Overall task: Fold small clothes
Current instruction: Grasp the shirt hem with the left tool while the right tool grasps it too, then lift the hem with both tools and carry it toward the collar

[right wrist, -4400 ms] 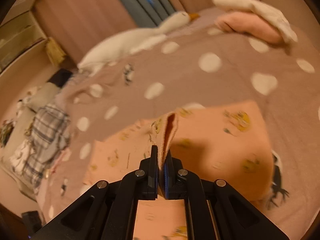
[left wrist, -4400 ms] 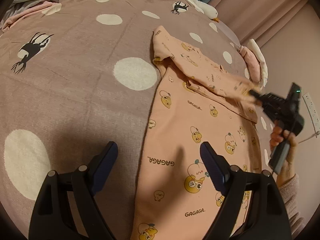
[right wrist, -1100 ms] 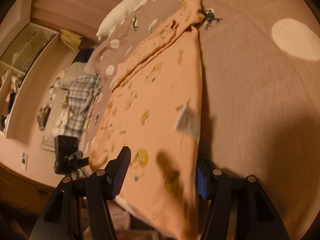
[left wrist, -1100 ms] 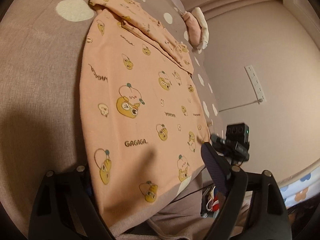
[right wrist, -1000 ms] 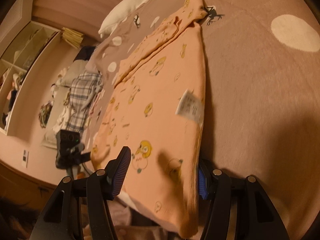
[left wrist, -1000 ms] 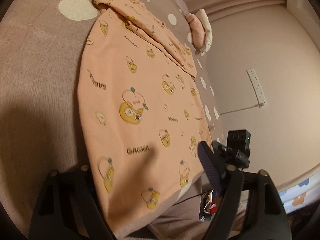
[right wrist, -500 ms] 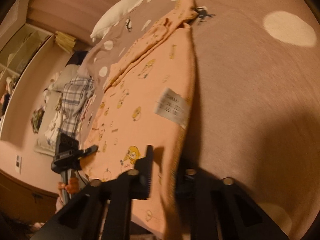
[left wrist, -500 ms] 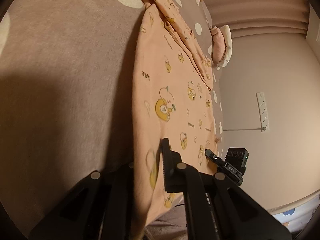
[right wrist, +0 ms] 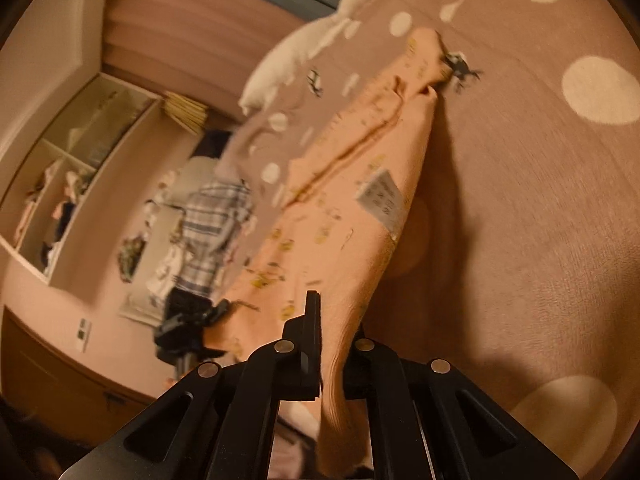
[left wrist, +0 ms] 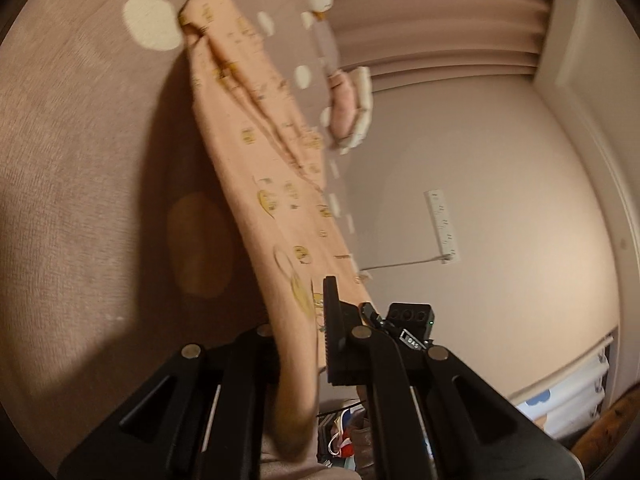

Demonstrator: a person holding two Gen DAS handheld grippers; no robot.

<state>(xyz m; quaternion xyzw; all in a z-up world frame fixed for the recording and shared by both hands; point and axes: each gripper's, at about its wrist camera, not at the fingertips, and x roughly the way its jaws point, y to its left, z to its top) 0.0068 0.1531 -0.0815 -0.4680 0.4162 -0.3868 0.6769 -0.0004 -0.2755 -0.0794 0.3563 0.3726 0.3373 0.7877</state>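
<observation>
A peach child's top (left wrist: 256, 168) printed with yellow cartoon faces lies along the dotted brown bedspread (left wrist: 80, 160), its sleeves folded across the far end. My left gripper (left wrist: 308, 344) is shut on one near hem corner, and the cloth hangs lifted between its fingers. In the right wrist view the same top (right wrist: 344, 216) shows a white care label (right wrist: 380, 200), and my right gripper (right wrist: 332, 344) is shut on the other near hem corner. Each gripper appears small in the other's view: the right gripper (left wrist: 408, 324) beside the hem, the left gripper (right wrist: 188, 328) at the cloth's left corner.
A white goose plush (right wrist: 304, 48) and a pink and white bundle (left wrist: 352, 112) lie at the bed's far end. A plaid garment (right wrist: 212, 236) lies to the left. Open shelves (right wrist: 68, 176) line one wall, a power strip (left wrist: 442, 224) hangs on the other.
Both grippers closed from open onto the near hem corners and rose, lifting the hem off the bedspread. Both views tipped up toward the far end of the bed.
</observation>
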